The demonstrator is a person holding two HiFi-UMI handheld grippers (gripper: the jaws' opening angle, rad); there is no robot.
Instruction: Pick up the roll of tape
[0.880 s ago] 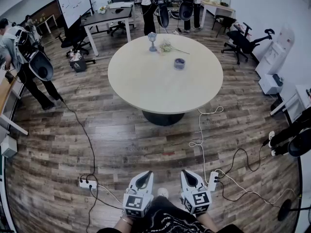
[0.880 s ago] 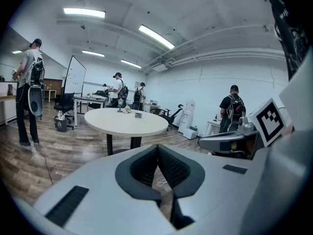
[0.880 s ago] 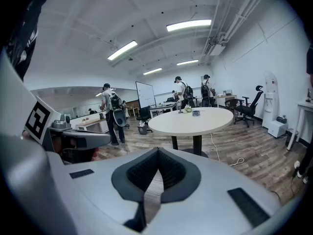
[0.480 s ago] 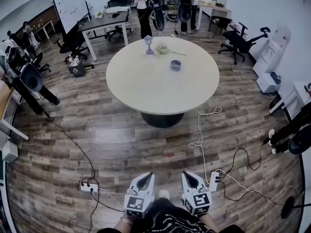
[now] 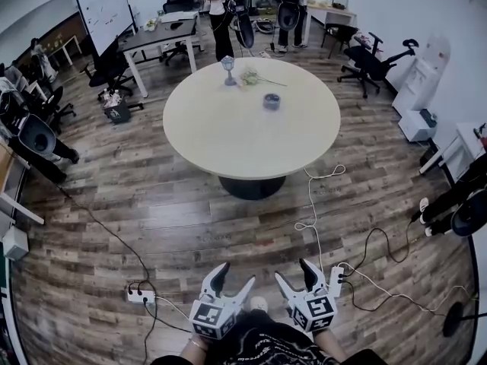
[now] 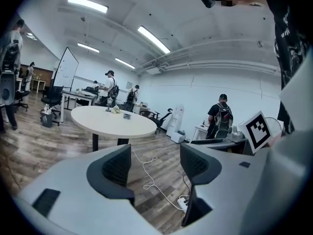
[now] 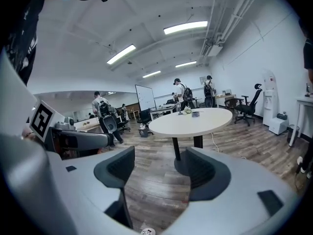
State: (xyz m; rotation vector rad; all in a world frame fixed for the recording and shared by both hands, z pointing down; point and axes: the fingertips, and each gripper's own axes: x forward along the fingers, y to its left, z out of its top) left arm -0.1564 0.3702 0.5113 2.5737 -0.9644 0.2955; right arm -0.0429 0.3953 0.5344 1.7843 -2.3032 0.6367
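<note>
Ahead, tape roll (image 5: 271, 101) on round table (image 5: 243, 131), axis unclear; left tongs (image 5: 237, 274), right tongs (image 5: 294, 271) agape.

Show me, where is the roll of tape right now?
In the head view, the roll of tape lies on the far half of the round table, a little nearer and to the right of the flowers and the stemmed cup.

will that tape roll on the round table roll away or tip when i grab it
Probably not: the roll of tape seems to lie flat on the table, so it should stay put. It looks small and squat, likely light, so a nudge may slide it.
</note>
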